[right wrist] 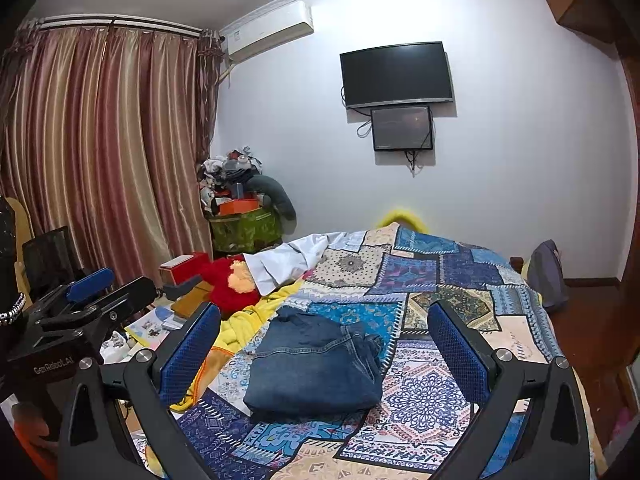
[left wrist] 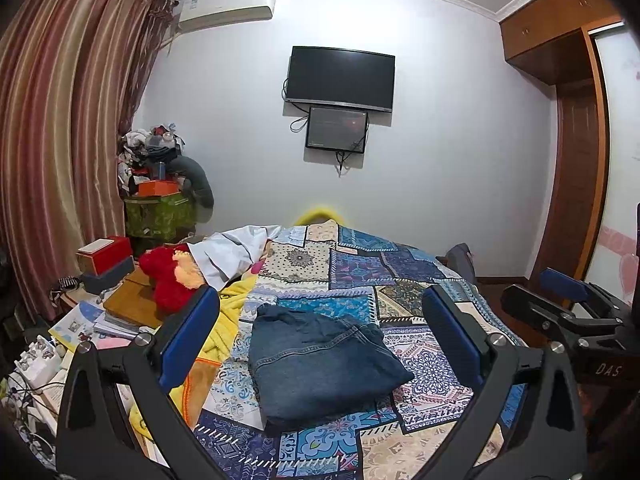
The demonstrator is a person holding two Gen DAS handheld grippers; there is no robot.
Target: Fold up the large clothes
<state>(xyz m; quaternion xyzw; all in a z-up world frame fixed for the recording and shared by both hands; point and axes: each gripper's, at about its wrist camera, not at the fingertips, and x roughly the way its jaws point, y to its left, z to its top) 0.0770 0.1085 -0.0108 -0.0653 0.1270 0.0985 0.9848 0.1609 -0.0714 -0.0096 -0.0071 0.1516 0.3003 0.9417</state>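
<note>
The jeans (left wrist: 320, 364) are folded into a neat blue pile. They lie in the middle of the bed (left wrist: 432, 364), on a blanket full of blue and cream patches. Nothing is touching them. The left gripper (left wrist: 320, 344) hangs above the jeans with its jaws wide apart and holding nothing. The right gripper (right wrist: 324, 356) is just beside it, and its jaws are wide and hold nothing too. A yellow blanket (left wrist: 228, 312) lies left of the jeans. Past it sits a red soft toy (left wrist: 168, 280). A dark TV (left wrist: 340, 78) hangs on the far wall.
</note>
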